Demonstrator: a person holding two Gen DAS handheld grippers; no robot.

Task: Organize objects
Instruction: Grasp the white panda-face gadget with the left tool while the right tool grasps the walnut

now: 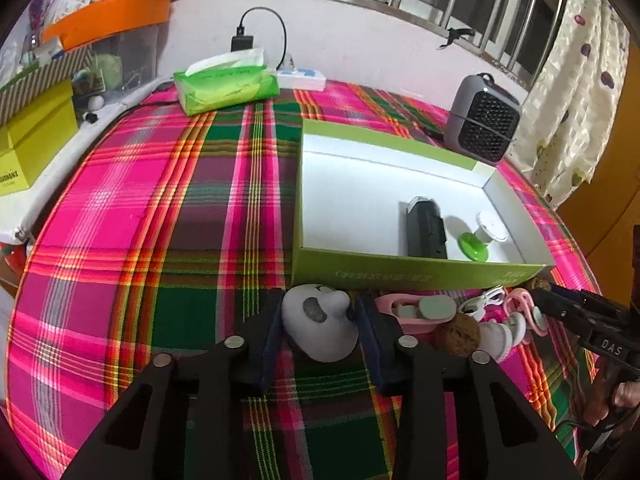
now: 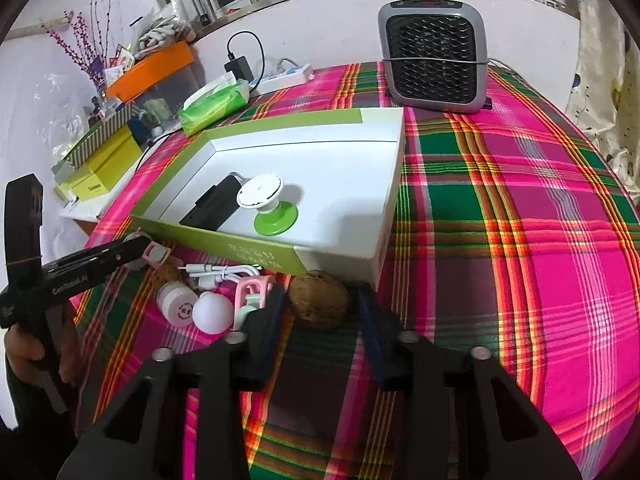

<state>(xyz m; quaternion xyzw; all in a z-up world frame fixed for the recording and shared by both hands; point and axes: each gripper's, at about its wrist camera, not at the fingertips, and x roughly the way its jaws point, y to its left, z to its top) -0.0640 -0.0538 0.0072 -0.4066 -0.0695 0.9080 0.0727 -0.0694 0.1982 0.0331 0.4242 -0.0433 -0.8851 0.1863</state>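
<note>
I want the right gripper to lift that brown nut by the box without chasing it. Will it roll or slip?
The nut looks rounded, so a nudge would probably roll it. Its rough, matte shell should grip rather than slip. It lies between the right gripper's open fingers, so closing evenly should trap it.

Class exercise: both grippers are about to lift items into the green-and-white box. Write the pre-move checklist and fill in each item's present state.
1. Left gripper flanks the grey panda-face toy: ok.
2. Firm pad contact on the toy: cannot tell.
3. Right gripper open around the brown walnut: ok.
4. Bare floor left in the green-and-white cardboard box: ok.
5. Black rectangular device and green-based white spool already inside: ok.
6. Pink plastic clip clear of the right gripper's left finger: not ok.
</note>
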